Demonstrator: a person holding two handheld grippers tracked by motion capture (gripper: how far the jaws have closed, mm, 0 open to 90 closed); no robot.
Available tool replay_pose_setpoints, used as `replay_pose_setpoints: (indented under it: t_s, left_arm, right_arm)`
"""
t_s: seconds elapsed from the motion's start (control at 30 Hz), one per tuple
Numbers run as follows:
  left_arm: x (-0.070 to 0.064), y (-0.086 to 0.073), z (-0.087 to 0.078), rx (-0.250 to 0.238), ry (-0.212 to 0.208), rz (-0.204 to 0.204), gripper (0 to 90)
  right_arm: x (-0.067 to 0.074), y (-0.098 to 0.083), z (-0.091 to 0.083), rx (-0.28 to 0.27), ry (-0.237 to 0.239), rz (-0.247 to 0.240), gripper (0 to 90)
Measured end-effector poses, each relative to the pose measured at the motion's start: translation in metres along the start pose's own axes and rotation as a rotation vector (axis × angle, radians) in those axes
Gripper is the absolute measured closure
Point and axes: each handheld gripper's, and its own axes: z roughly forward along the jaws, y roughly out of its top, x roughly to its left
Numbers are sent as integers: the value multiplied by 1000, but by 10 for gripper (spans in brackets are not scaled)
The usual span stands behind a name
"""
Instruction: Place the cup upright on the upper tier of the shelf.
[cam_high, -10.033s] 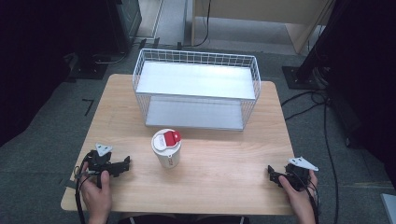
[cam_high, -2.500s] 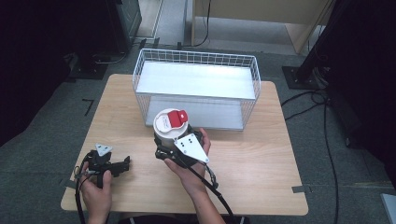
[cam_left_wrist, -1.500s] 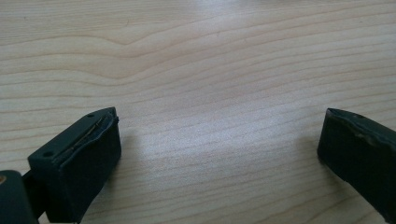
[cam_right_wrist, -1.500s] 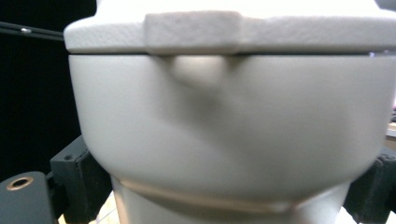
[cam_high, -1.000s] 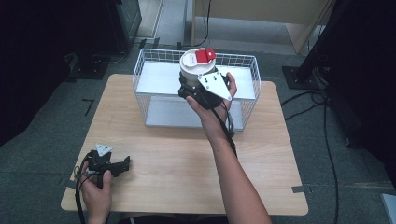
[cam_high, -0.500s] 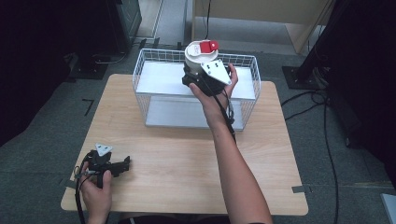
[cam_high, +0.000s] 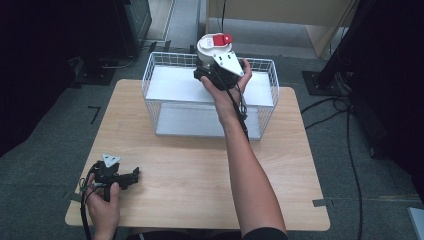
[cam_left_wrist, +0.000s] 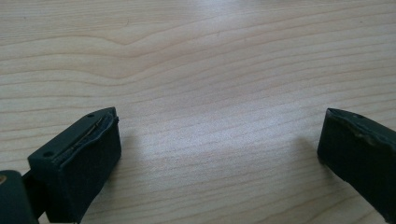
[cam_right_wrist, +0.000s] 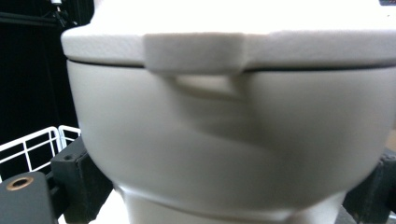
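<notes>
Table (cam_high: 200, 185): light wooden top, bare at the front; the person's left forearm comes in at its near-left corner and the right arm reaches across its middle.
Wire basket (cam_high: 155, 95): white, two-tiered, standing at the far side of the table; both of its shelves look bare.
Right gripper (cam_high: 212, 67): raised above the basket's far rim, jaws closed around the tumbler's body; its own view shows a black jaw at each side of the pale wall.
Tumbler (cam_high: 210, 47): white lidded cup with a red flip tab on top, upright in the right gripper's hold and well clear of the table and shelves.
Left gripper (cam_high: 117, 177): resting on the near-left of the table, jaws spread wide with nothing between them.
Change: ten seconds ago the tumbler stood on the table in front of the basket; since then it has been gripped, lifted and carried up over the basket's back edge, climbing a little more in the last half second.
Meaning: the carry looks nearly done; lowering onto the top shelf probably comes next.
</notes>
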Motion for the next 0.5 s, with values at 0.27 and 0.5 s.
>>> replay_pose_setpoints:
  t_s: [0.27,0.5]
  left_arm:
    - [0,0,0,0,0,0,0]
    - [0,0,0,0,0,1,0]
  right_arm:
    - [-1,-6,7,27,15,4,81]
    - [-5,-7,6,30,20,48,81]
